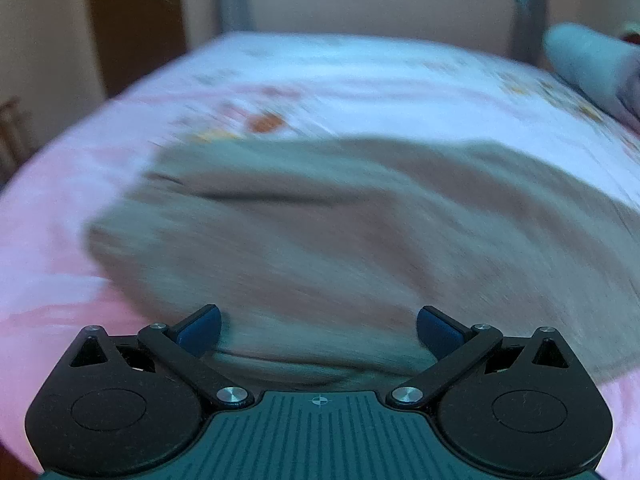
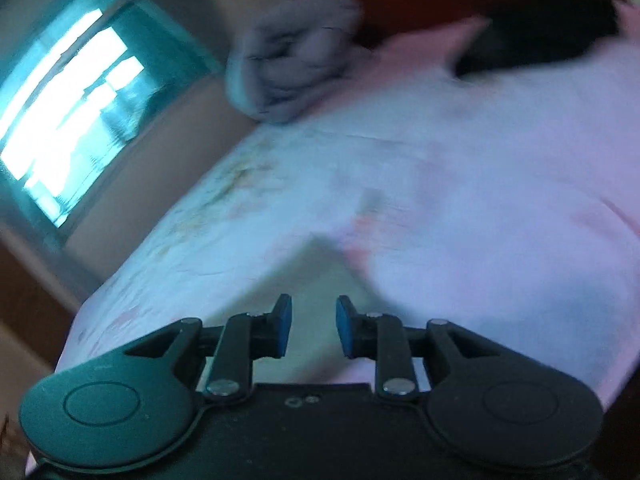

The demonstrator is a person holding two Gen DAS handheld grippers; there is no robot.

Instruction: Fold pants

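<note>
The pants (image 1: 340,232) lie bunched on the bed (image 1: 360,80) — folding looks barely begun — with the left gripper (image 1: 319,334) spread wide and the right gripper (image 2: 314,326) parted, both empty.

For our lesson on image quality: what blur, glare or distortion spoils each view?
Left wrist view: motion blur smears the pants and bedsheet, fisheye curves the bed. Right wrist view: tilted and blurred, the window blown out white; both grippers stay sharp.

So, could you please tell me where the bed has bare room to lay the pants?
Free sheet lies beyond the pants, toward the far edge. It is crowded by the grey bundle and a dark item.
</note>
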